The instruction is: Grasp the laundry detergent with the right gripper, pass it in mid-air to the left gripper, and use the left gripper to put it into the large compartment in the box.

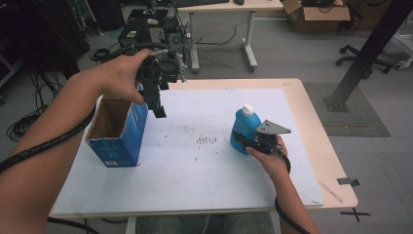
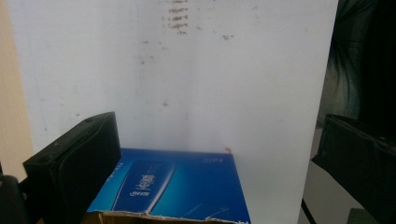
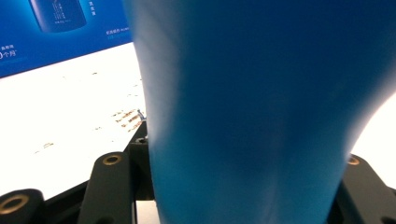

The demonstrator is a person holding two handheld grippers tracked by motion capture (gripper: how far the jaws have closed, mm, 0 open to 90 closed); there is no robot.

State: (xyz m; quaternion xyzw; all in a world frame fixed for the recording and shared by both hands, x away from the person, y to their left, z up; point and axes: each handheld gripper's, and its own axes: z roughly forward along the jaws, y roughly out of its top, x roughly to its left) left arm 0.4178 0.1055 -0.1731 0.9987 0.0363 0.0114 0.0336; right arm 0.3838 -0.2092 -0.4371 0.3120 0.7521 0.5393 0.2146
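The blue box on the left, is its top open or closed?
Open. In the high view the blue box stands upright with its top gaping and brown cardboard inside showing; the left gripper hangs above it.

Dim, soft, close views blurred

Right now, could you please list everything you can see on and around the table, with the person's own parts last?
Bottle: one, blue with a white cap, upright on the right half of the mat, clamped by the right gripper.
Box: one, blue carton with its top open, brown inside, standing on the left side of the mat.
Mat: one, white, with dark smudges at the middle, covering most of the table.
Table: one, light wood, under the mat.
Desk: one, white-legged, behind the table.
Cardboard carton: one, brown, on the floor at the far right.
Left gripper: one, black, jaws open, held above the box's right edge.
Right gripper: one, black with a grey plate, shut on the bottle.
Forearms: two, entering from below.
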